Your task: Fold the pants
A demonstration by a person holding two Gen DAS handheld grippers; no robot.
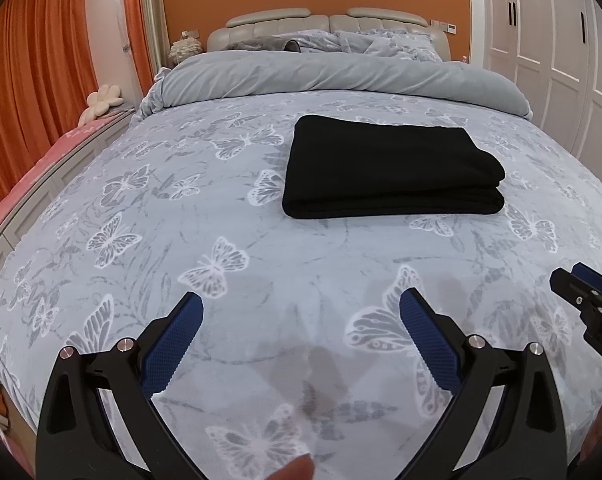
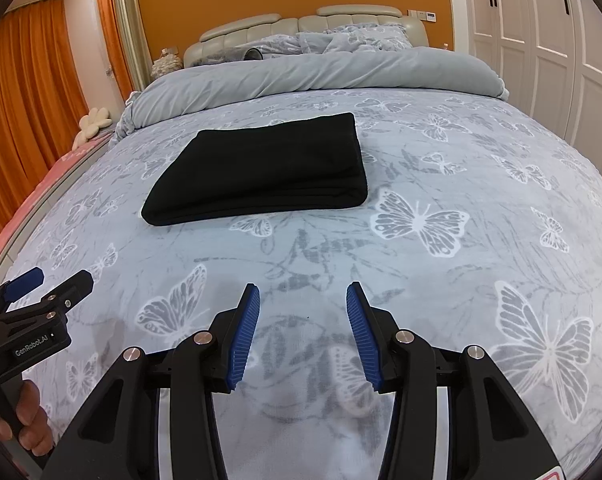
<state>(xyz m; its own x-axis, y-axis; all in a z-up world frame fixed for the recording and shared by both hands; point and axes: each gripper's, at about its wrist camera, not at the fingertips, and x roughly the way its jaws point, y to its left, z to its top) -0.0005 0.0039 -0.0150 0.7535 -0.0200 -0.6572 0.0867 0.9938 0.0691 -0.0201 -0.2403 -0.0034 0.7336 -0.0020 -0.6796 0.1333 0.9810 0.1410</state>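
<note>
Ahead, the folded pants (image 1: 393, 172) lie farther up the bed (image 1: 181, 240), long axis left-right, apart from my left gripper (image 1: 301, 304) and right gripper (image 2: 303, 296), both open, empty; neither clearly nearer.

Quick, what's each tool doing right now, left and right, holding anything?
Left tool: open, holding nothing, above the bedspread.
Right tool: open, holding nothing; the folded black pants lie apart on the bed.

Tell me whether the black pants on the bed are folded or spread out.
Folded. The black pants lie as a compact rectangle on the butterfly-print bedspread, with stacked layers showing along the near edge; neither gripper touches them.
</note>
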